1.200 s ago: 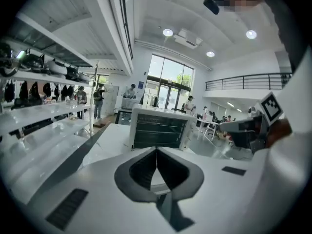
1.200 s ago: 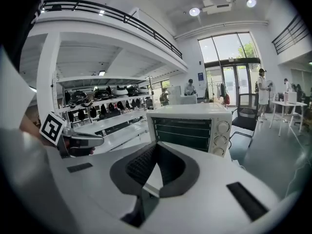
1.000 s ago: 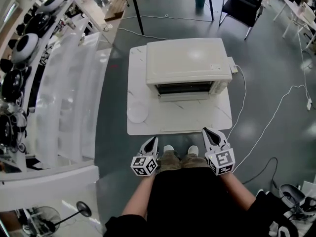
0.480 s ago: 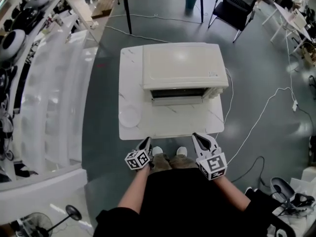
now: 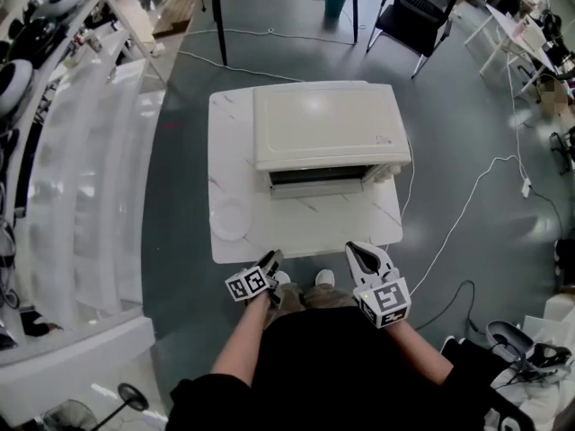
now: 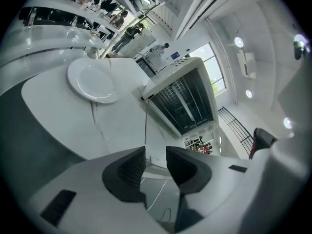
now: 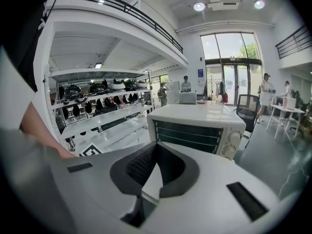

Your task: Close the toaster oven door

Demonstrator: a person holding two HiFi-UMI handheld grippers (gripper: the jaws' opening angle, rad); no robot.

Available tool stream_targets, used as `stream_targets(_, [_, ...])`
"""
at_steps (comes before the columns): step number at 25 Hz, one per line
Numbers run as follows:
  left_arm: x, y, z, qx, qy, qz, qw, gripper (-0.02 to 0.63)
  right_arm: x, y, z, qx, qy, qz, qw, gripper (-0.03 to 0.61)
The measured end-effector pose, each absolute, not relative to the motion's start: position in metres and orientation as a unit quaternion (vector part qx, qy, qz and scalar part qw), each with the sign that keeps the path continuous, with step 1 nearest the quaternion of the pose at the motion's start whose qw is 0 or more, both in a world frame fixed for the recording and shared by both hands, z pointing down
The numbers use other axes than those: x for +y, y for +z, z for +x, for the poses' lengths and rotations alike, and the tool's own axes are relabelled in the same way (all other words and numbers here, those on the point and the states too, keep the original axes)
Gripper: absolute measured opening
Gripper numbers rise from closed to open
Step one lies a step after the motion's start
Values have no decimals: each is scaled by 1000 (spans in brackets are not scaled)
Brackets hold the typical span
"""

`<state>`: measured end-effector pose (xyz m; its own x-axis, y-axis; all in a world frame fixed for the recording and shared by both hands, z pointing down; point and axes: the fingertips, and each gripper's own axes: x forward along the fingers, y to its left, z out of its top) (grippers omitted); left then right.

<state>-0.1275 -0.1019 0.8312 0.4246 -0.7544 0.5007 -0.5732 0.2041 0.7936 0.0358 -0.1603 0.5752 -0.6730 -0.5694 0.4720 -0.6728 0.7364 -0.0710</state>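
That toaster oven door [image 5: 316, 180] mid-frame looks light, stiff and hinged, so he'd push its front lip; left gripper [image 5: 272, 259] just spread open, empty, right gripper [image 5: 358, 251] pressed together.

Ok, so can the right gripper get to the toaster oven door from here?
Probably yes. Only bare table lies between the right gripper and the front of the toaster oven; the plate sits off to the left, clear of that path.

The table [image 5: 332, 218] strip before the toaster oven [image 5: 323, 124] lies bare and open to approach. 1 white plate [image 5: 230, 219] occupies its left corner, and shelving [image 5: 90, 178] crowds the left side.
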Motion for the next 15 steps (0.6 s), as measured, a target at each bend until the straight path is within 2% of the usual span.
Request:
stream_targets(6, [-102, 848, -128, -516, -65, 621, 587, 140, -160, 573, 33, -903, 121, 350, 217, 20])
stream_targets(9, [-106, 853, -126, -507, -97, 599, 612, 139, -158, 575, 36, -900, 123, 354, 222, 20])
stream_targets(12, [-109, 857, -127, -503, -147, 562, 639, 81, -156, 573, 40, -895, 123, 364, 227, 20])
stream_targets(15, [-108, 858, -128, -508, -155, 556, 640, 67, -156, 573, 46, -893, 120, 369, 229, 20])
